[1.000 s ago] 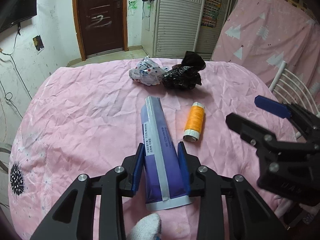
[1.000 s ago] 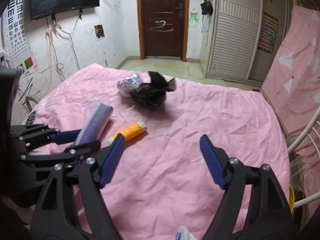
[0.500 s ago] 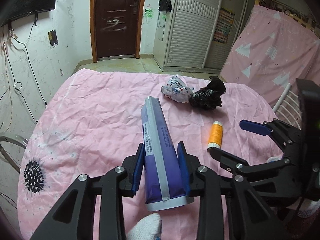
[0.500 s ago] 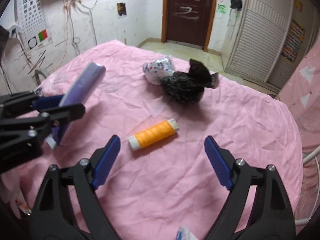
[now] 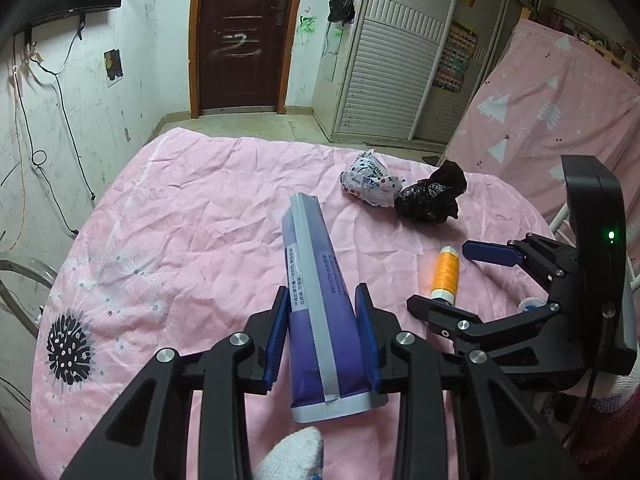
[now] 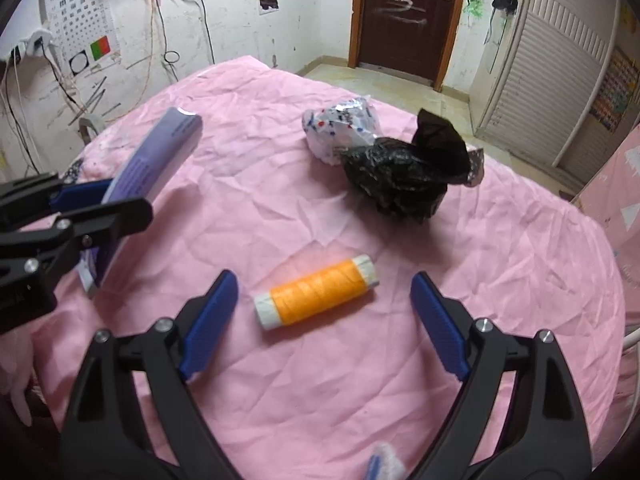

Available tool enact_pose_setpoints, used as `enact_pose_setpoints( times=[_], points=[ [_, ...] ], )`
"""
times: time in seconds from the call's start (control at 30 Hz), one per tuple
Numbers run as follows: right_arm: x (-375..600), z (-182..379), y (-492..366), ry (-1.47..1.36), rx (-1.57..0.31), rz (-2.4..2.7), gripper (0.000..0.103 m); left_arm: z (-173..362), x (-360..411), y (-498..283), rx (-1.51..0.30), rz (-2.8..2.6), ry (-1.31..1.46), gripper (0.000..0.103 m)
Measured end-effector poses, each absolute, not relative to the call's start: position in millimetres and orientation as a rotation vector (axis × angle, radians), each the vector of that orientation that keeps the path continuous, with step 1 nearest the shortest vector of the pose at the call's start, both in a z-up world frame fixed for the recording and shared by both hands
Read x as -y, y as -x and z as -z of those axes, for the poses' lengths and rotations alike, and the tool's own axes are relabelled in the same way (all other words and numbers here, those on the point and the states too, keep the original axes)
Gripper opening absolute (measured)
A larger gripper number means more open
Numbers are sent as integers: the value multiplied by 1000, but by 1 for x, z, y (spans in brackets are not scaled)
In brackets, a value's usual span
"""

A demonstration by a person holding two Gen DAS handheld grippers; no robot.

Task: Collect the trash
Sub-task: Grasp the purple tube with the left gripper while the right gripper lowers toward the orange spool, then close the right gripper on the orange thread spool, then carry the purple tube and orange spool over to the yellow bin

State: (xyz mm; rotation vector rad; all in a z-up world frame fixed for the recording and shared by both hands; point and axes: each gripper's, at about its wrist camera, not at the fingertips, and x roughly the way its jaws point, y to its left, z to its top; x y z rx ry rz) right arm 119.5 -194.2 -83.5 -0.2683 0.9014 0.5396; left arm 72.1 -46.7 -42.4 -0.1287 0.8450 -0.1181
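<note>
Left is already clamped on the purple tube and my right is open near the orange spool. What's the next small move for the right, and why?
Probably ease the right gripper down and forward until the orange thread spool sits between its open jaws, then close. The spool lies loose on the pink cloth just ahead of the fingertips, roughly centred, while the left gripper is occupied with the purple tube.

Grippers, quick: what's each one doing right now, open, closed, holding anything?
Left gripper: closed on the purple tube, lifted off the pink cloth.
Right gripper: open, empty, jaws either side of the orange thread spool.
</note>
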Motion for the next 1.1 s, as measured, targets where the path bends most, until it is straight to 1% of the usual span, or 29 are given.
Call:
enact_pose_setpoints(
  times=[0.03,0.1,0.23,0.57,0.87,1.1],
  points=[
    [195,83,-120,264,-903,-542,84,42,47,-73,-847,117,130,23],
    [196,82,-119,261,-897,-546,78,43,47,-73,-849,116,132,23],
    [198,79,-116,258,-872,-543,56,42,49,-73,-848,117,128,23],
    [212,70,-111,205,-840,-517,56,34,61,-65,-831,105,103,23],
    [247,39,-91,113,-740,-473,56,18,80,-58,-803,114,68,23],
    [290,22,-75,39,-677,-421,56,7,108,-52,-783,142,22,23]
  ],
)
